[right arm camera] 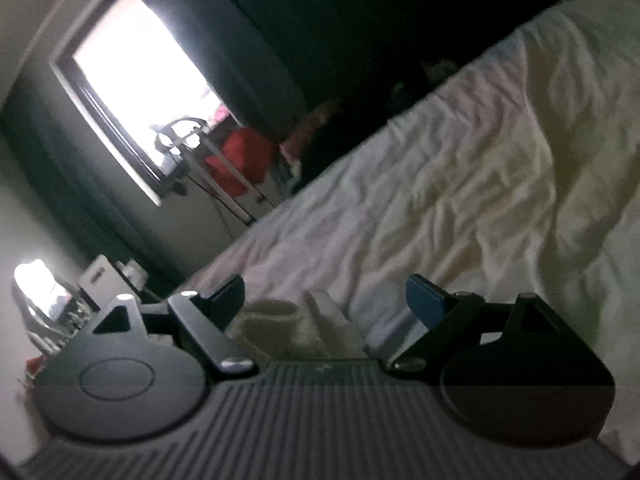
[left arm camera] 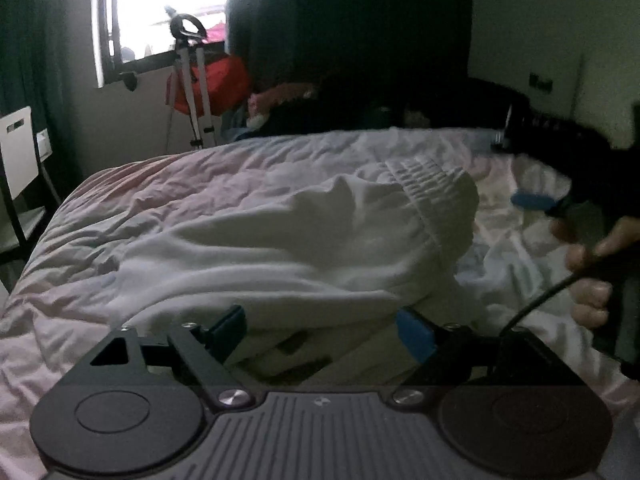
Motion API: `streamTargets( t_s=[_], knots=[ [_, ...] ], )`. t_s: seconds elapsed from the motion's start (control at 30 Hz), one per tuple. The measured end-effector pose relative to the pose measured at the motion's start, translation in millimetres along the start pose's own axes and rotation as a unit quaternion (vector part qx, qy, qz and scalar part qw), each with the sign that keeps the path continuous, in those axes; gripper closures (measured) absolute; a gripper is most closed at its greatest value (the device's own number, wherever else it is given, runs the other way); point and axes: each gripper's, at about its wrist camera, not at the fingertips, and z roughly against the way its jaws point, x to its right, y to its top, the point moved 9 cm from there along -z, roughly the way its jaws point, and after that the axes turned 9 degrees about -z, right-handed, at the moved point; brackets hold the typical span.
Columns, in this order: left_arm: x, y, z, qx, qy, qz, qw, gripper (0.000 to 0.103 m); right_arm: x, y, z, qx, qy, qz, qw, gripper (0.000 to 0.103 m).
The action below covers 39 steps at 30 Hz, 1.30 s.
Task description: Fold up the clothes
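Left wrist view. Left tool (left arm camera: 320, 330): its two fingers stand wide apart, nothing pinched between them. Just beyond the tips lies a white fabric garment with a gathered elastic waistband (left arm camera: 304, 236), rumpled and partly doubled over, resting on a pale pink wrinkled quilt covering the bed (left arm camera: 120, 208). The waistband end sits toward the right, ruffled edge uppermost. At the right edge, the person's hand (left arm camera: 592, 268) grips the other tool; one blue pad (left arm camera: 534, 200) of it shows above the quilt, right of the garment, not touching it. Behind the bed: a silver tripod (left arm camera: 192, 92), a red bag (left arm camera: 224, 84), a bright window (left arm camera: 168, 12), dark curtains. A white chair (left arm camera: 18, 152) stands at the left.

Right wrist view, rolled strongly sideways. Right tool (right arm camera: 324, 300): fingers spread apart, not pressing on anything. A bit of white cloth shows low between them, close to the tool body; contact cannot be told. Beyond, the quilt runs diagonally up to the right, with window and tripod behind.
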Motion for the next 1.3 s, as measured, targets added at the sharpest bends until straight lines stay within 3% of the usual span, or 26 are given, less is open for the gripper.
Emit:
streamTargets(
  t_s=[0.1, 0.3, 0.4, 0.63, 0.83, 0.97, 1.2, 1.3],
  knots=[
    [-22.3, -8.2, 8.1, 0.018, 0.015, 0.015, 0.9996, 0.018, 2.4, -15.0, -0.6, -0.020, 0.003, -0.032, 0.999, 0.013],
    [-56.4, -4.1, 10.9, 0.030, 0.069, 0.012, 0.9971, 0.015, -4.7, -39.2, 14.3, -0.036, 0.071, -0.128, 0.989, 0.013],
    [-61.1, -5.3, 5.7, 0.023, 0.075, 0.007, 0.9969, 0.013, -7.7, -55.9, 8.6, -0.070, 0.076, -0.134, 0.985, 0.013],
    [-55.6, -15.0, -20.5, 0.000, 0.103, -0.070, 0.9922, 0.007, -11.1, -78.0, -15.5, -0.096, 0.008, -0.054, 0.994, 0.013],
    [-51.6, -25.3, -33.7, -0.013, 0.131, -0.112, 0.9849, 0.005, -8.9, -93.0, -23.6, -0.119, -0.011, -0.022, 0.993, 0.014],
    [-54.6, -28.5, -36.8, -0.013, 0.147, -0.115, 0.9823, 0.002, -16.5, -95.3, -21.6, -0.108, -0.018, 0.017, 0.994, 0.035],
    [-57.0, -30.6, -38.7, -0.007, 0.165, -0.109, 0.9802, 0.001, -28.8, -83.1, -10.5, -0.073, -0.006, 0.054, 0.996, 0.055],
    [-55.3, -30.6, -38.8, -0.001, 0.172, -0.124, 0.9774, 0.001, -47.9, -71.5, 3.3, -0.035, 0.029, 0.082, 0.996, 0.060]
  ],
)
